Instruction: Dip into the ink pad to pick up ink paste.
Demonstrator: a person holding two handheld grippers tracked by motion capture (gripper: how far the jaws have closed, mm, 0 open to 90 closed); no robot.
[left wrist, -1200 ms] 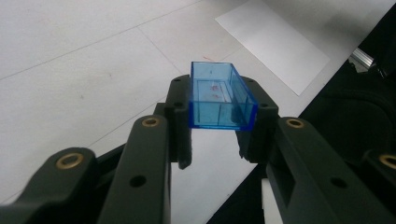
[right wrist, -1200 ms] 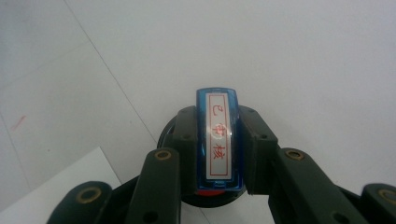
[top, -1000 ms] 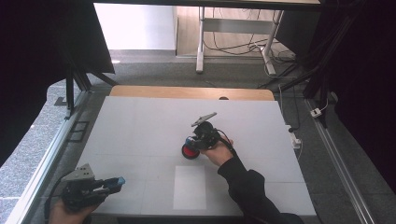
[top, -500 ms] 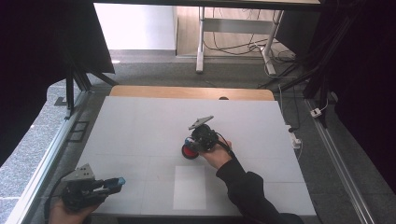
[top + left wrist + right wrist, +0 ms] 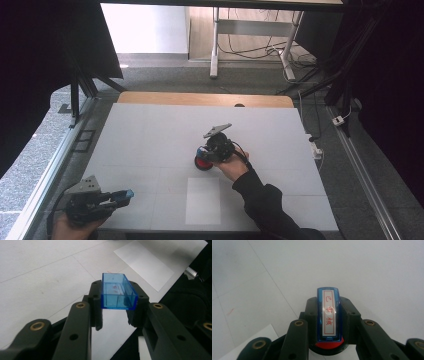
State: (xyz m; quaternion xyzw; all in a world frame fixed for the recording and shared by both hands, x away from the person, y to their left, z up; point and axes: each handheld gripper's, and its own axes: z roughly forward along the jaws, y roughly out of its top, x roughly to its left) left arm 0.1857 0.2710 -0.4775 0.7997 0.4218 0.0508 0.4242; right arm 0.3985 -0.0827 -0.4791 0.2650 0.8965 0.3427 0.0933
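Left gripper (image 5: 119,303) pinching a clear blue cap (image 5: 117,291) between its jaws, right gripper (image 5: 329,322) clamped on a blue-and-red stamp (image 5: 329,317) above the white counter (image 5: 367,270).

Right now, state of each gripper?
Left gripper: shut on blue cap.
Right gripper: shut on stamp.

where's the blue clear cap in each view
High view: the blue cap is near the bottom left, at the tip of the left gripper.
Left gripper view: it sits centre frame, clamped between the two black jaws, open side up.
Right gripper view: not in it; that is the stamp in the right gripper.
Shared landmark: the white paper sheet.
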